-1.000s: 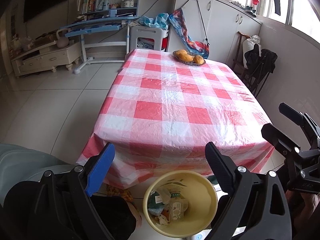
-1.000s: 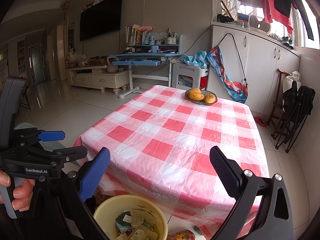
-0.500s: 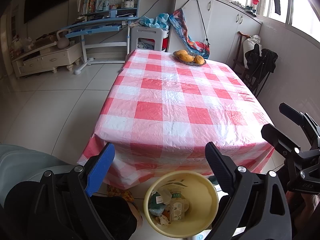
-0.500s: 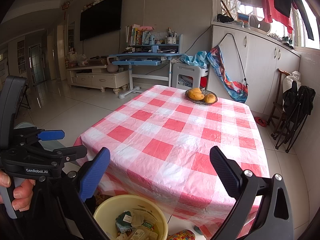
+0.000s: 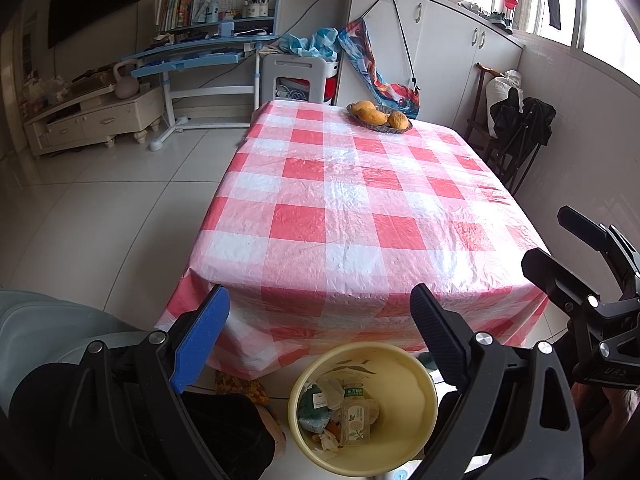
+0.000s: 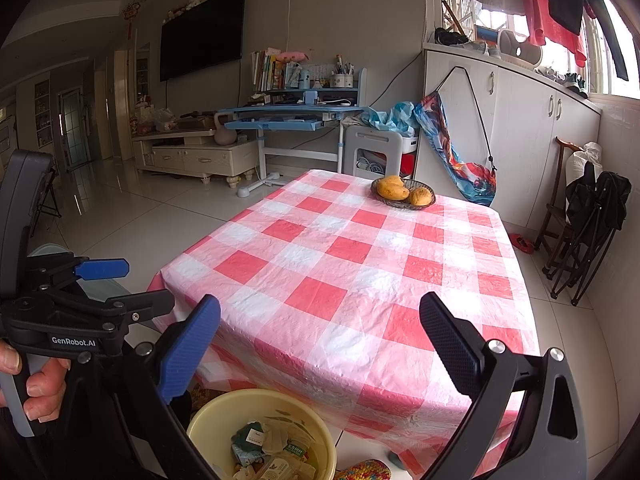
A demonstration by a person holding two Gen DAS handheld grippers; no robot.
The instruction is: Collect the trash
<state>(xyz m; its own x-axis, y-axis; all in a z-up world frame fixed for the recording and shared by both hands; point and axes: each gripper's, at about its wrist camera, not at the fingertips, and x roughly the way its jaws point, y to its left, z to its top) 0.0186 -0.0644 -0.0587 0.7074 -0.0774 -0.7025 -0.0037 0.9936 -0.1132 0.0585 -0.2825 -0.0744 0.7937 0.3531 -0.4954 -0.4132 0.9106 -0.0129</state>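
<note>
A yellow trash bin (image 5: pixel 404 384) stands on the floor at the near edge of the table, holding a small bottle (image 5: pixel 354 416) and wrappers; it also shows in the right wrist view (image 6: pixel 224 416). My left gripper (image 5: pixel 318 340) is open and empty, held above the bin. My right gripper (image 6: pixel 320 340) is open and empty, over the table's near edge; it also shows in the left wrist view (image 5: pixel 560 248). The left gripper shows in the right wrist view (image 6: pixel 124 284), open. The red-and-white checked tablecloth (image 5: pixel 360 200) carries no loose trash that I can see.
A basket of mangoes (image 5: pixel 378 117) sits at the table's far end. A blue desk (image 5: pixel 208 46) and white cabinets (image 5: pixel 440 40) line the back. Folded black chairs (image 5: pixel 520 128) stand on the right. A grey seat (image 5: pixel 36 320) is at the near left.
</note>
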